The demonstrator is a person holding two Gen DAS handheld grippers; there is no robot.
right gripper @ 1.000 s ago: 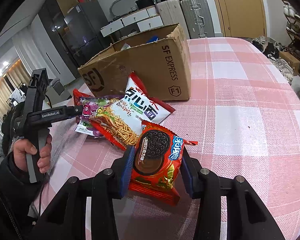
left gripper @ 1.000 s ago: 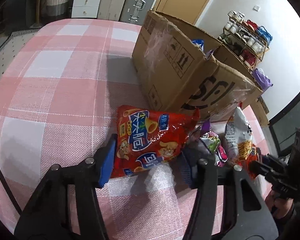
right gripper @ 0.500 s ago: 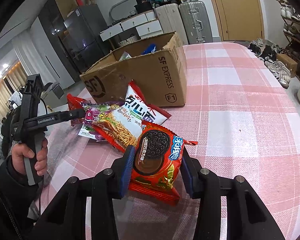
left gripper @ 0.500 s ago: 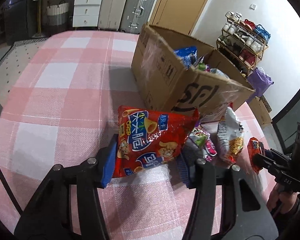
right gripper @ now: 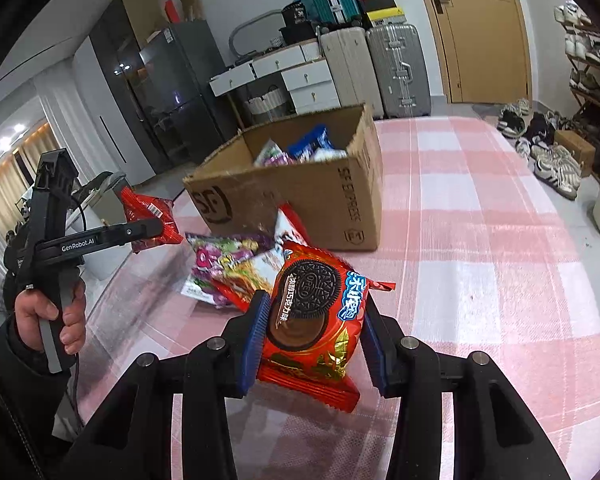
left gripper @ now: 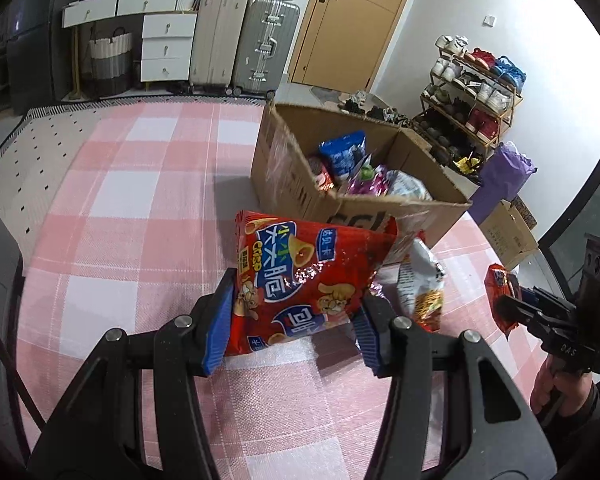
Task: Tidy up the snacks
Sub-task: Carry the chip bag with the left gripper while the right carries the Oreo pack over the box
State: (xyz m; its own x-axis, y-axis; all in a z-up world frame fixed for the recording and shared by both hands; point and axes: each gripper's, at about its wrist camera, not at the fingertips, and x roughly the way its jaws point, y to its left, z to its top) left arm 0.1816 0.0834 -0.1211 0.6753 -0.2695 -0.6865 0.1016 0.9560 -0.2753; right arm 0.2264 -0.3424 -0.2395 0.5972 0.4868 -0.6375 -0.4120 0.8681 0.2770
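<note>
With the left tongs [left gripper: 294, 320] clamped on the red crisp bag [left gripper: 304, 280] and the right tongs [right gripper: 312, 340] on the Oreo pack [right gripper: 314, 320], both just short of the cardboard box [right gripper: 300, 200], we should carry each above its rim before letting go. Going one at a time should keep them from colliding.

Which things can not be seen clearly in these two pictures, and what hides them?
- Bottom of the cardboard box, left wrist view: the snacks inside cover it, and the near wall hides the lower ones.
- Purple snack bag, right wrist view: the noodle bag and Oreo pack overlap it.
- SF logo on the box, left wrist view: the red crisp bag cuts it off.
</note>
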